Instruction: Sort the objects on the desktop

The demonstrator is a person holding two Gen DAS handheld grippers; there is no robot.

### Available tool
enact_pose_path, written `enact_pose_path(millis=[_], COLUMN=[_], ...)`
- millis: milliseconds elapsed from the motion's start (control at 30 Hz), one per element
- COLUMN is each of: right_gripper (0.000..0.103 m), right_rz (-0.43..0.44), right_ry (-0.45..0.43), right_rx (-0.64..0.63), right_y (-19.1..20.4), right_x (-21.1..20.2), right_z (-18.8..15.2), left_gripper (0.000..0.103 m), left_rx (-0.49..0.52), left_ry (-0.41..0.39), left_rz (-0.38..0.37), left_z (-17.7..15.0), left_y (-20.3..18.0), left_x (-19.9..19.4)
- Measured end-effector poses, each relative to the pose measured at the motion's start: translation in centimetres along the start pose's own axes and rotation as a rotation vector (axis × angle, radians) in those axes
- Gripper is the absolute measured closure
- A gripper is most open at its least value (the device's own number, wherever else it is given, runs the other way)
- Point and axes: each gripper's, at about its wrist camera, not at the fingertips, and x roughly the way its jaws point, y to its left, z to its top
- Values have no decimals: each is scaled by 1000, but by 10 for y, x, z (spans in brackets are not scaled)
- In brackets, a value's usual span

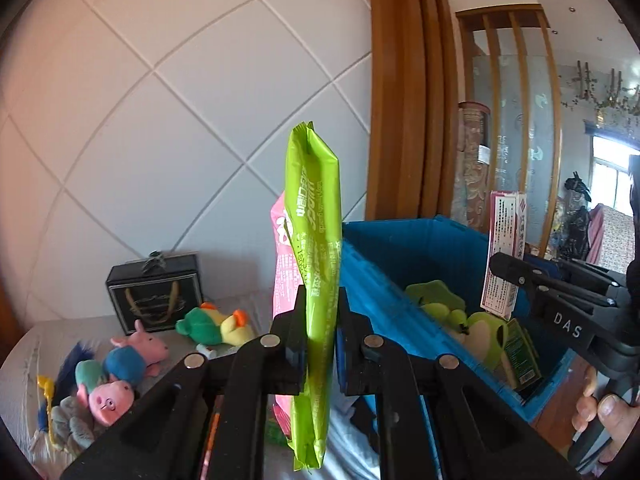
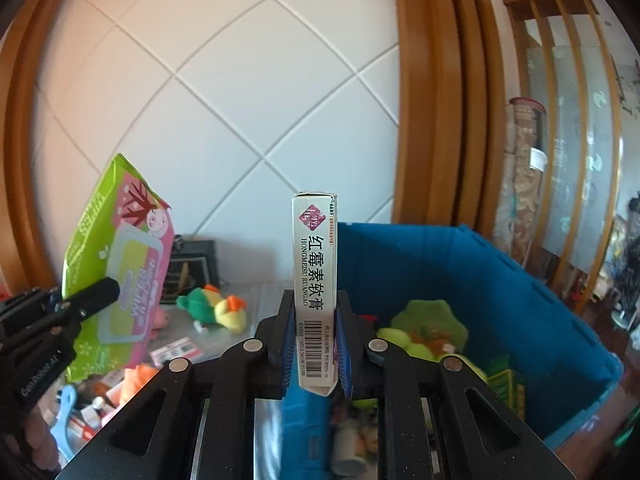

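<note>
- Left gripper [image 1: 320,336]: jaws clamped on a green-and-pink wipes pack [image 1: 316,240], held upright and lifted, just left of the blue crate [image 1: 420,248].
- Right gripper [image 2: 316,344]: jaws pinched tight on a slim white ointment box [image 2: 315,264], standing on end, raised at the crate's near-left corner, not yet over its middle.
- Already inside the blue crate: a green plush frog [image 1: 476,320], a green leaf-shaped plush [image 2: 428,320] and a dark green carton [image 1: 520,356] against the near wall; so sorting judged partly done.
- Both held items judged on the way into the crate; neither released yet.
- Still out, left of the crate: a green-and-yellow plush bird [image 1: 216,326], two pink pig plushes [image 1: 140,344], a blue-haired toy with yellow handle beside them, small boxes and a light-blue plastic piece [image 2: 66,408] nearer the camera. Plenty left to move, so roughly the middle of the job by this reading.
- Black gift box with gold print [image 1: 154,292] standing left of the crate against the wall; unclear whether part of the sorting.
- Surface left of the crate: pale grey cloth-like covering [image 1: 24,364], cluttered.
- Behind the crate: white wall panels with diagonal grooves [image 1: 160,100]; to the crate's right, brown wooden trim [image 1: 404,88], a slatted frosted-glass screen and a bright window beyond.
</note>
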Motion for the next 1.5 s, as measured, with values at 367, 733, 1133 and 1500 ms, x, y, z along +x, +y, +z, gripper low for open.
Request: enact_pose_path(millis=[367,733,1133,1500], right_gripper=[85,85,83,0], right_rz=[-219,-243,-255,-265], right_ry=[115,155,220,188], right_rx=[60,89,30,19], right_y=[-146,-194,-190,-182], right_x=[25,37,48,40], right_z=[-35,-49,-60,-56], left_gripper=[92,92,63,40], left_rx=[120,178,161,128], left_ry=[122,109,407,341], left_rz=[-134,-164,-148,-147], left_z=[7,26,-15,-11], left_y=[-149,-200,-203,-176], left_x=[66,75,113,83])
